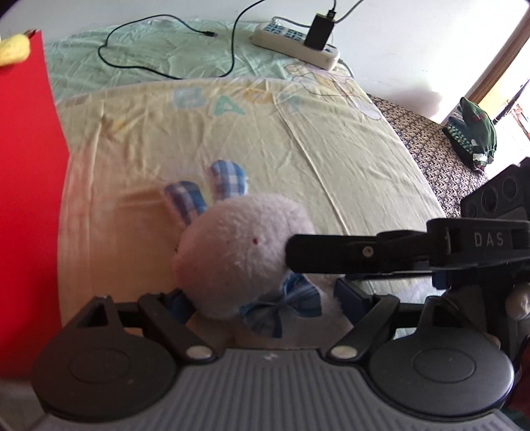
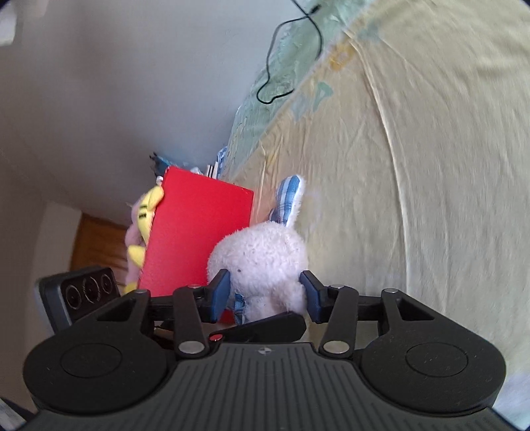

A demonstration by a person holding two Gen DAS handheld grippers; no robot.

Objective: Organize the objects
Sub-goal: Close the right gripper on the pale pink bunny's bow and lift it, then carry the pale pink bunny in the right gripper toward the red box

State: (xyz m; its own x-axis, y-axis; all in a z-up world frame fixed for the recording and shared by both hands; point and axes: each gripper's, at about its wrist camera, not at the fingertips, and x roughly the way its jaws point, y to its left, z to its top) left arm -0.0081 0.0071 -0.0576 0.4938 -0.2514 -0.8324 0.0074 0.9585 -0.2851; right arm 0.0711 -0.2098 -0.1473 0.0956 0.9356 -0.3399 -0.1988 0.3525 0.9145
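I have the white plush rabbit (image 1: 238, 255) as my landmark: it sits on the yellow bedsheet (image 1: 298, 149) of the bed, checked blue ears pointing away from my left camera and a blue checked bow (image 1: 281, 306) under its head. My left gripper (image 1: 261, 298) has its blue-padded fingers either side of the rabbit's lower body, around the bow; the pads are partly hidden behind the plush, so I cannot tell whether they press it or merely flank it. My right gripper (image 2: 265, 293) comes in from the rabbit's right side, and in the left view one of its black fingers (image 1: 331, 253) lies against the rabbit's cheek. In the right wrist view its two blue pads (image 2: 220, 291) sit close on each side of the rabbit (image 2: 261, 262), touching the fur or very nearly; I cannot say that it holds. Just left of the rabbit stands a red box (image 1: 26, 205), with a yellow plush toy (image 2: 145, 215) at its top edge. Well beyond the rabbit, on the green sheet (image 1: 149, 59), lie a black cable (image 1: 139, 66) and a white power strip (image 1: 294, 41) with a black charger (image 1: 319, 31) plugged in.
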